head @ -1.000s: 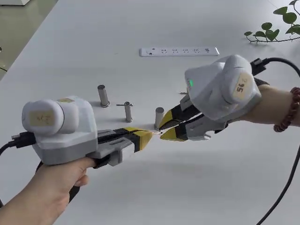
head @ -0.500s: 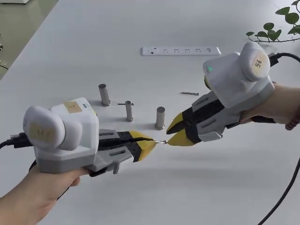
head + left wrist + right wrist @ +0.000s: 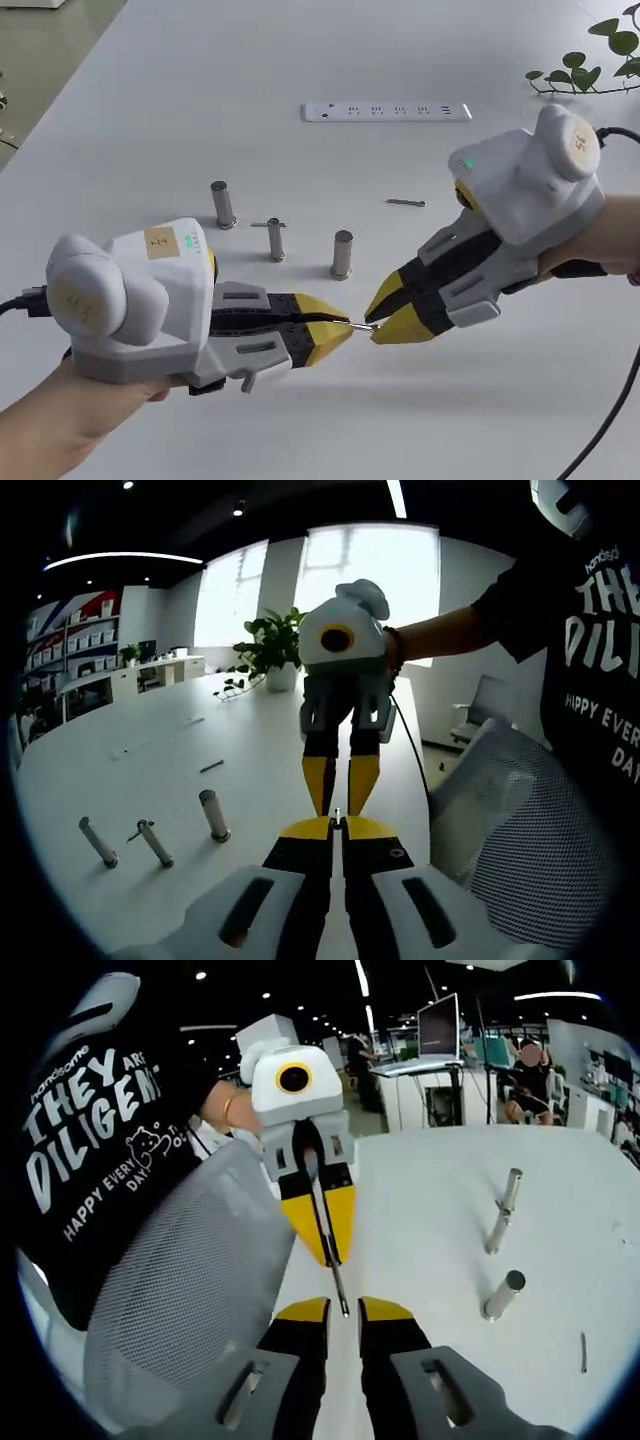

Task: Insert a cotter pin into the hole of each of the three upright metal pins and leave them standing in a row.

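Three upright metal pins stand in a row on the white table: the left pin [image 3: 221, 204], the middle pin [image 3: 275, 239] with a cotter pin through its top, and the right pin [image 3: 342, 254]. My left gripper [image 3: 345, 328] is shut on a cotter pin [image 3: 362, 325] that sticks out past its tips, held in the air in front of the row. Facing it, my right gripper [image 3: 378, 318] is open, its yellow jaws on either side of the pin's free end [image 3: 343, 1305]. A loose cotter pin [image 3: 405, 202] lies flat behind the right pin.
A white power strip [image 3: 385, 111] lies at the back of the table, and plant leaves [image 3: 590, 65] reach in at the far right. A mesh office chair [image 3: 190, 1290] stands beside the table near the person.
My right gripper's jaws have spread apart and it has drawn back to the right. My left gripper has stayed shut on the cotter pin.
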`<control>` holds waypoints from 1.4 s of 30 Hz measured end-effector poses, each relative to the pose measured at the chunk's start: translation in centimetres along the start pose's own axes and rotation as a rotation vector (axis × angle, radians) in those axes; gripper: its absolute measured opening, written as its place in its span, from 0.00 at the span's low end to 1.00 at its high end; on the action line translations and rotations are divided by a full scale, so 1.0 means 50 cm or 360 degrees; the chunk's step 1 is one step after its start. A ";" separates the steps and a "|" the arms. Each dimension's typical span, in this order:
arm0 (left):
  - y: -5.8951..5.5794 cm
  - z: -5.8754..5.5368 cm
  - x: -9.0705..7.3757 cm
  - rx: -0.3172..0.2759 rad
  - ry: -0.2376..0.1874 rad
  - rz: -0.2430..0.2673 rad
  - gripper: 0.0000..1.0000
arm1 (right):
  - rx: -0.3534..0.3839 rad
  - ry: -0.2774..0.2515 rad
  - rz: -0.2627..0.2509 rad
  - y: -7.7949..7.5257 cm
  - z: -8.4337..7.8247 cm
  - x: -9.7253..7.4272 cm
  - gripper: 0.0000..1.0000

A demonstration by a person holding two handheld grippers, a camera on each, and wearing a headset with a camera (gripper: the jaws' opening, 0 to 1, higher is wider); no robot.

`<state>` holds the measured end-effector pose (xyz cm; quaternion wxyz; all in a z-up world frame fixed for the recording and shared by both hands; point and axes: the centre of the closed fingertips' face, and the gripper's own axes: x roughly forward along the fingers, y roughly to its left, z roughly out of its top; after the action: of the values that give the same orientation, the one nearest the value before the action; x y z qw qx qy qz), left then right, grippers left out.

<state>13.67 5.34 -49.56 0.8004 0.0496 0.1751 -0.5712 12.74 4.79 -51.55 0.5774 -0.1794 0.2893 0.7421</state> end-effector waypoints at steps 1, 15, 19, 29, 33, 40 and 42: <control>-0.003 0.002 0.000 0.0000 -0.0010 -0.0015 0.00 | -0.0005 0.0000 0.0014 0.005 0.000 0.000 0.06; -0.020 0.019 -0.004 -0.0017 -0.0074 -0.0073 0.00 | -0.0012 -0.0012 0.0077 0.024 0.002 0.001 0.00; -0.022 0.017 -0.005 -0.0027 -0.0071 -0.0080 0.00 | -0.0043 -0.0002 0.0095 0.031 0.004 -0.001 0.00; -0.016 0.007 0.002 0.0029 -0.0030 -0.0042 0.01 | -0.0149 0.0113 0.0032 0.021 -0.004 -0.004 0.00; 0.003 -0.001 0.004 0.0052 0.0001 0.0040 0.05 | -0.0196 0.0200 -0.0036 0.003 -0.016 -0.008 0.00; 0.023 -0.013 0.001 0.0044 0.0009 0.0122 0.17 | -0.0179 0.0263 -0.0170 -0.038 -0.032 -0.021 0.00; 0.034 -0.017 -0.001 0.0035 0.0014 0.0162 0.19 | -0.0195 0.0310 -0.0215 -0.052 -0.041 -0.025 0.00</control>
<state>15.05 6.19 -50.54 0.8271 0.0697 0.1695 -0.5313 15.43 2.96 -52.94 0.5833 -0.3045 0.2854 0.6968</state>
